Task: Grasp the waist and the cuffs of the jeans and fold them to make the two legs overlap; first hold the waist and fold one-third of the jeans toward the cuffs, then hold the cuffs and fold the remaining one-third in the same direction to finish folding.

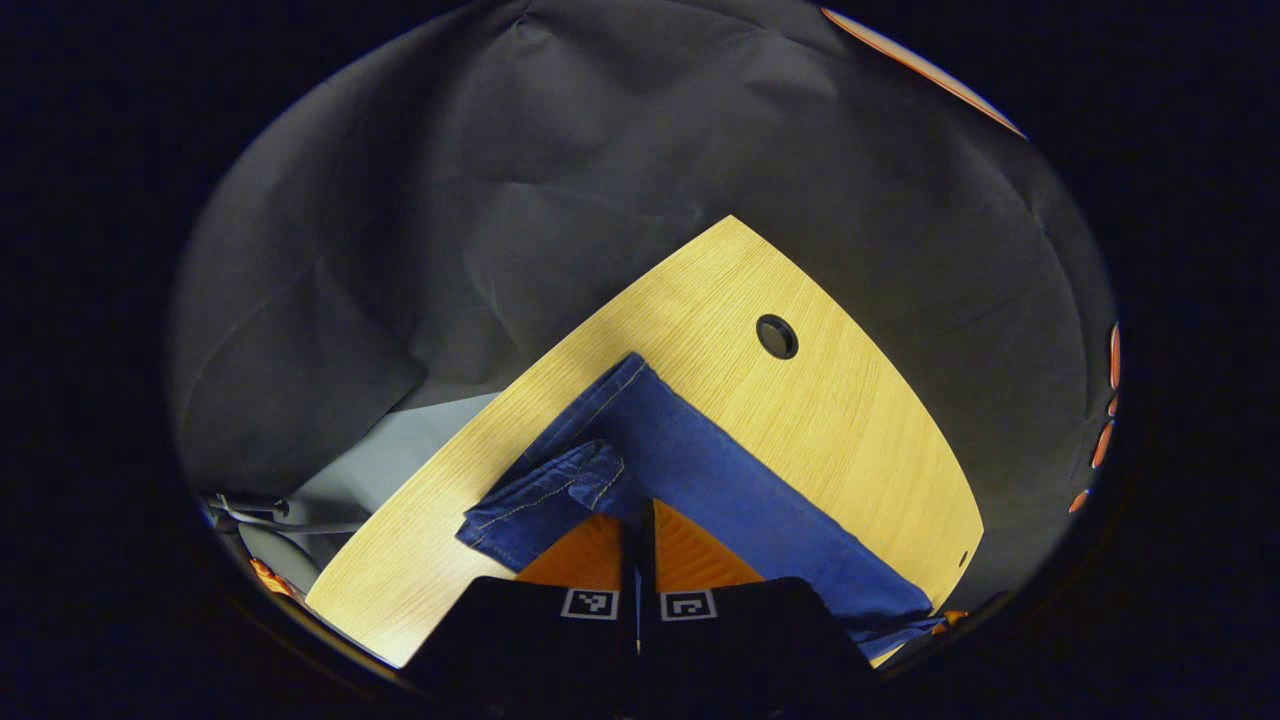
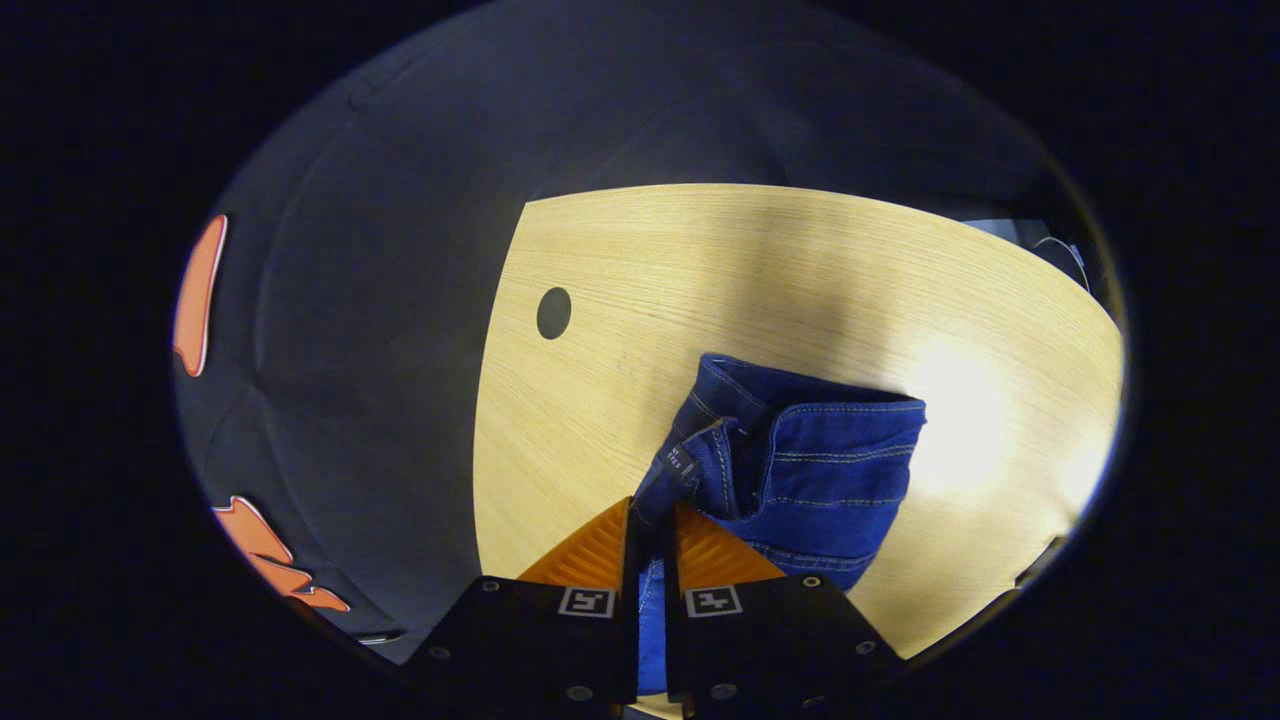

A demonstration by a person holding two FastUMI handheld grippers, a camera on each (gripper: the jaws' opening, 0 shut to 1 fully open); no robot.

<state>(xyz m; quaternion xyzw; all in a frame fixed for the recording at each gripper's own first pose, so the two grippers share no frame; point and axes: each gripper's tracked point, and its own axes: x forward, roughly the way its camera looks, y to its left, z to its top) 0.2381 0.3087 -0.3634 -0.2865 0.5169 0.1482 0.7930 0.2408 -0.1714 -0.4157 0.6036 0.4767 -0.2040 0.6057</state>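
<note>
The jeans (image 1: 700, 470) are seen stretched across the pale wooden table (image 1: 850, 400), one long blue leg running away over the wood near the round cable hole (image 1: 777, 336), and the cuff end is being pinched right now by the left gripper (image 1: 637, 515), its orange fingers (image 1: 585, 555) drawn nearly together with denim caught between them at the tips. In the right gripper view the waist end (image 2: 810, 470) is found bunched and rumpled on the table, a loose flap with a small label standing up from it, and a strip of the fabric is nipped between the ridged orange fingers (image 2: 600, 550) of the right gripper (image 2: 650, 520), the jaws brought narrow on the cloth, with blue denim also visible running down between the black finger blocks. The material is judged to be soft but thick: it is expected to drape and sag under its own weight when lifted, yet to keep heavy creases at the stitched seams. It is not fragile and not slippery; the ridged pads should bite well. The firmest holds are judged to be the doubled, stitched edges, the waistband at one end and the hem of the cuffs at the other, since a single layer taken mid-leg would likely stretch and let the lower layer slide away. Both layers should be gathered in each grip so that the legs travel together.
</note>
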